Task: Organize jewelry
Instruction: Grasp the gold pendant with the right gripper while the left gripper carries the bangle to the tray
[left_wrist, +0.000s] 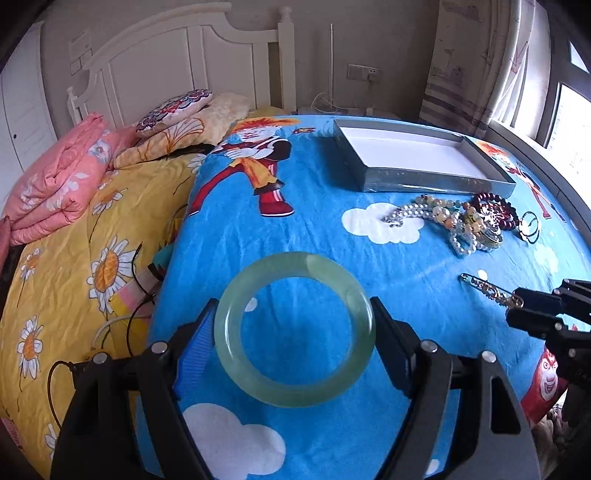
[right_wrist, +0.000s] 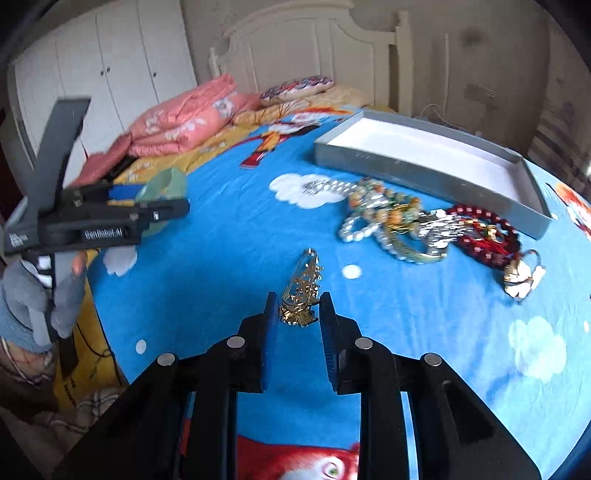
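My left gripper is shut on a pale green jade bangle and holds it above the blue blanket. It also shows in the right wrist view with the bangle. My right gripper has its jaws on either side of a gold hairpin, whose end lies between them; I cannot tell if they grip it. The hairpin and the right gripper show in the left wrist view. A pile of bead bracelets and necklaces lies near a grey tray with a white floor.
The tray stands at the back right of the bed, the jewelry pile in front of it. Folded pink quilt, pillows and a yellow floral sheet are on the left. A white headboard stands behind.
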